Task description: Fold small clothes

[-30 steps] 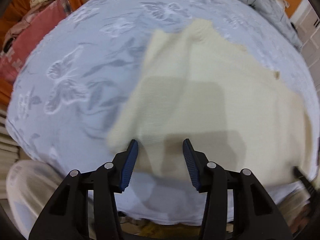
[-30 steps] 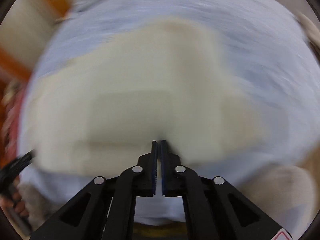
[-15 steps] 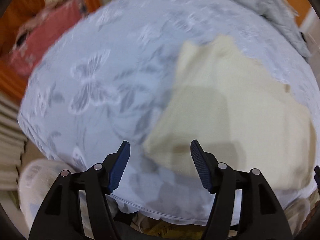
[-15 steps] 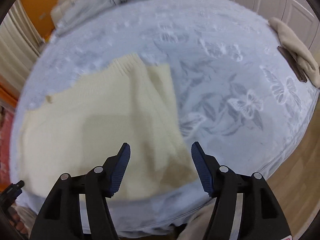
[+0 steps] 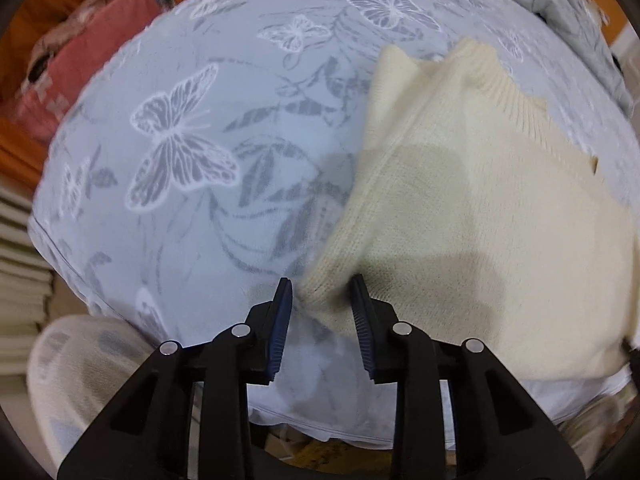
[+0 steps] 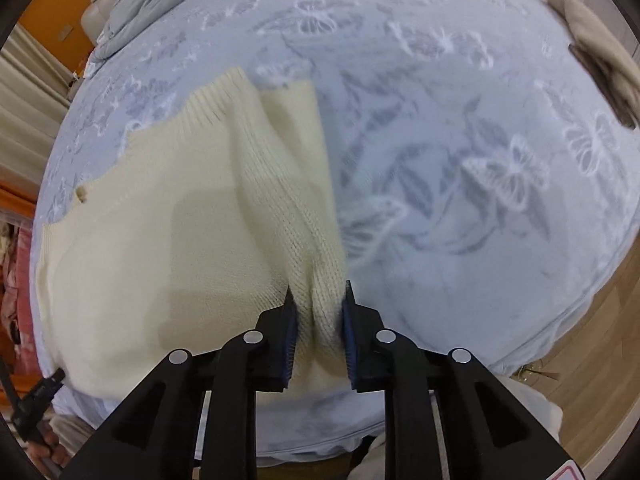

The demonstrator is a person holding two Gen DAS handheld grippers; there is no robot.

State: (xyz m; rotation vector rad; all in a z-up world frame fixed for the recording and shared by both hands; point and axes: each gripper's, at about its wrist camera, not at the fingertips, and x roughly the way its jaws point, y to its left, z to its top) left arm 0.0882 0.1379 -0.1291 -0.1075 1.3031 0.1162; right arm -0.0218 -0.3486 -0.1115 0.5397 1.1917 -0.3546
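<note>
Both tongs [image 5: 322, 292] [image 6: 317, 294] closed in on sweater [image 5: 480, 208] corners; beige cloth [image 6: 592, 40] only rightward

Cream sweater [image 6: 168, 248]: chunky matt knit, ribbed hem. Bed cover [image 5: 180, 152]: soft matt cloth, butterfly print. Left gripper [image 5: 322, 298], right gripper [image 6: 317, 302]: matt black plastic, blue ridged pads, shiny metal pins.

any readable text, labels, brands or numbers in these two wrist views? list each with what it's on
None can be read.
Red-edged sticker at the lower corner of the right wrist view: cut off by the frame, no characters legible.
Cream knit sweater, butterfly-print bedsheet, left gripper and right gripper: no tag, brand or print visible.
</note>
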